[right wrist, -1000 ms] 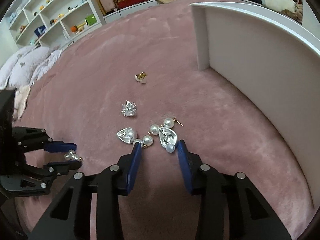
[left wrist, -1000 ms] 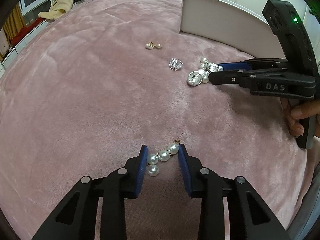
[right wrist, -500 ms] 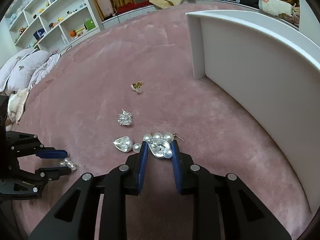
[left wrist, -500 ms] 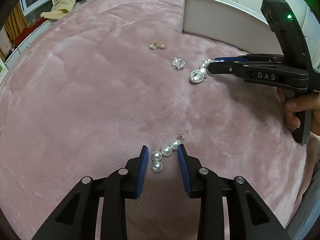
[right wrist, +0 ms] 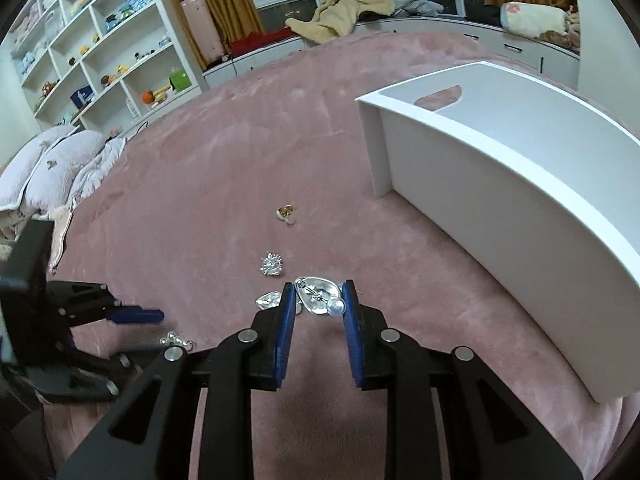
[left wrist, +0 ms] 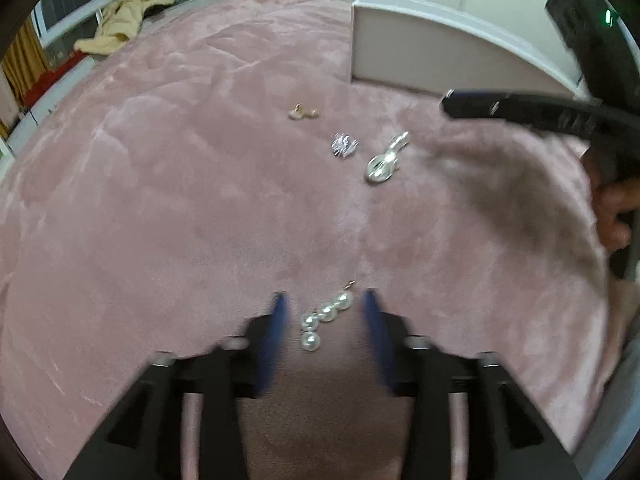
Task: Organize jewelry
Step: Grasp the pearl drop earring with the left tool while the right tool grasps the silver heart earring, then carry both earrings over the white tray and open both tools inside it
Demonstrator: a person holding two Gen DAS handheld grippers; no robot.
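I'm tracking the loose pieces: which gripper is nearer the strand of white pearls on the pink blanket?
Left. The left gripper straddles the pearl strand, jaws open; the right gripper is away, clamping a silver heart-shaped earring.

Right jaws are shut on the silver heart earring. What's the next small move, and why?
Probably carry the silver heart earring toward the white box and release it inside. The right gripper has it pinched and lifted off the pink blanket, and the box opening sits up and right of it. The left gripper has just opened around the pearl earring, which lies loose.
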